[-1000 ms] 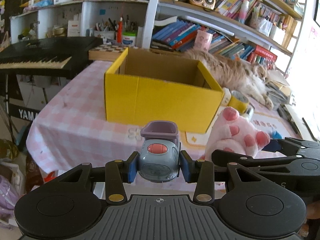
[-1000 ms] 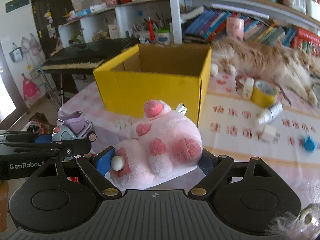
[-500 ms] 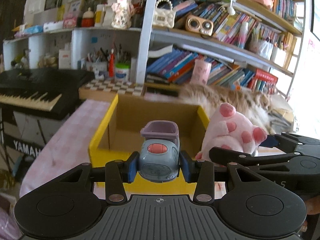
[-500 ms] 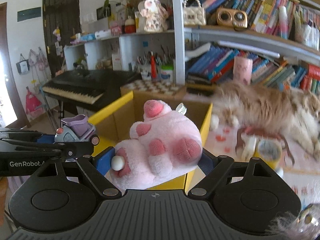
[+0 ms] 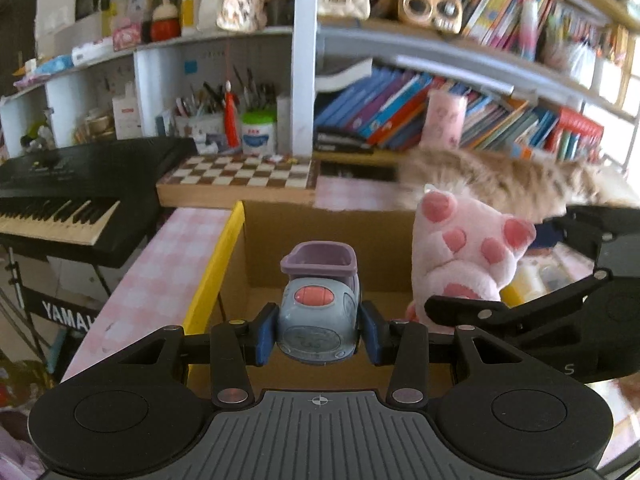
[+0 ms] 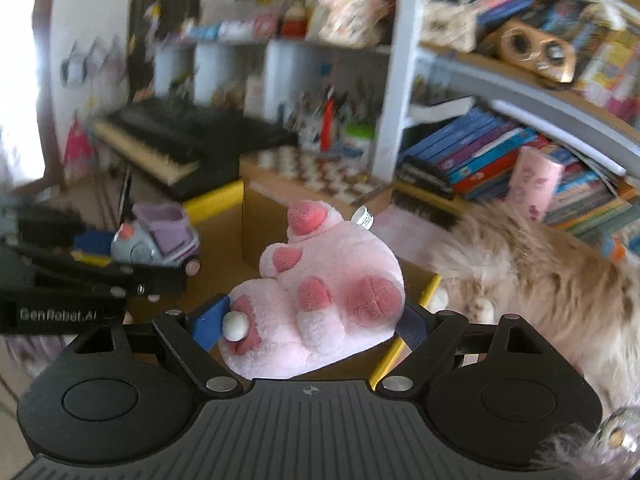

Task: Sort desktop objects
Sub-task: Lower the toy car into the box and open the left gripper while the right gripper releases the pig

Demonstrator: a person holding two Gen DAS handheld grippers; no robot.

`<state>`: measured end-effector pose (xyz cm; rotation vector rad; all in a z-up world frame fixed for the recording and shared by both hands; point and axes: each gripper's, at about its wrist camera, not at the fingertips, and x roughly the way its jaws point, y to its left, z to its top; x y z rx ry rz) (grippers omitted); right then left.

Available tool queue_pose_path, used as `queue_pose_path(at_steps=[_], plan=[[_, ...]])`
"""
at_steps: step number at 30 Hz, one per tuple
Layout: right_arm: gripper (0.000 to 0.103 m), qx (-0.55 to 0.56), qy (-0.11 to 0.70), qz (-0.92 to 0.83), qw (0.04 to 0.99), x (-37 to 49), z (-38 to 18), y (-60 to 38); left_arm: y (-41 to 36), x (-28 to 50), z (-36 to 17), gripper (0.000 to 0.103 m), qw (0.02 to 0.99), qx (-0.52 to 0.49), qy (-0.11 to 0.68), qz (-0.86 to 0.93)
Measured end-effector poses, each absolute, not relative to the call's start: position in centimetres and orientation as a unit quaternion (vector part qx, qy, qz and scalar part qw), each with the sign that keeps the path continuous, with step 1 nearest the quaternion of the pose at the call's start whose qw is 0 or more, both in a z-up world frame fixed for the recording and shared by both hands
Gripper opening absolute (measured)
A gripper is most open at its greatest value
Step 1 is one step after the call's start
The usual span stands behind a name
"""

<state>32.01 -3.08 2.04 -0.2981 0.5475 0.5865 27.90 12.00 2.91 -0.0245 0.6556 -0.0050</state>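
My left gripper (image 5: 318,330) is shut on a small grey-blue toy car (image 5: 318,320) with a purple bucket and a pink button. The car hangs over the open yellow cardboard box (image 5: 218,264), above its brown inside. My right gripper (image 6: 310,326) is shut on a pink plush paw toy (image 6: 320,284) with darker pink pads; that plush (image 5: 468,256) shows at the right of the left wrist view. Both held toys hover above the box (image 6: 424,292), side by side, the toy car (image 6: 156,242) to the left of the plush.
A fluffy tan cat (image 6: 532,276) lies on the table right behind the box. A chessboard (image 5: 244,174) sits beyond the box, a black keyboard (image 5: 68,196) stands at the left, and bookshelves (image 5: 440,112) fill the back. The pink checked tablecloth (image 5: 160,268) borders the box's left wall.
Both grippers have carried their toys forward from in front of the box to above its open top. The right view has rolled and blurred. Neither grip has changed.
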Motion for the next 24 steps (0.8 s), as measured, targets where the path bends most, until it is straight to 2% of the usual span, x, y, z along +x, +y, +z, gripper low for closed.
queue_pose_path(at_steps=[9, 18, 21, 23, 24], plan=[[0.085, -0.311, 0.31, 0.361, 0.822, 37.1, -1.6, 0.7, 10.9, 32.9, 1.0, 0.042, 0.927, 0.029, 0.372, -0.023], [0.086, -0.384, 0.322, 0.386, 0.774, 38.5, -3.3, 2.7, 10.5, 34.7, 0.0, 0.042, 0.91, 0.062, 0.411, -0.018], [0.087, -0.391, 0.326, 0.39, 0.767, 38.5, -3.5, 3.1, 10.4, 34.6, 0.2, 0.046, 0.909, 0.063, 0.412, -0.015], [0.088, -0.397, 0.328, 0.393, 0.762, 38.5, -3.5, 3.2, 10.5, 34.5, 0.3, 0.057, 0.909, 0.058, 0.412, -0.013], [0.089, -0.398, 0.328, 0.393, 0.762, 38.5, -3.5, 3.2, 10.4, 34.4, 0.5, 0.059, 0.911, 0.059, 0.409, -0.01]])
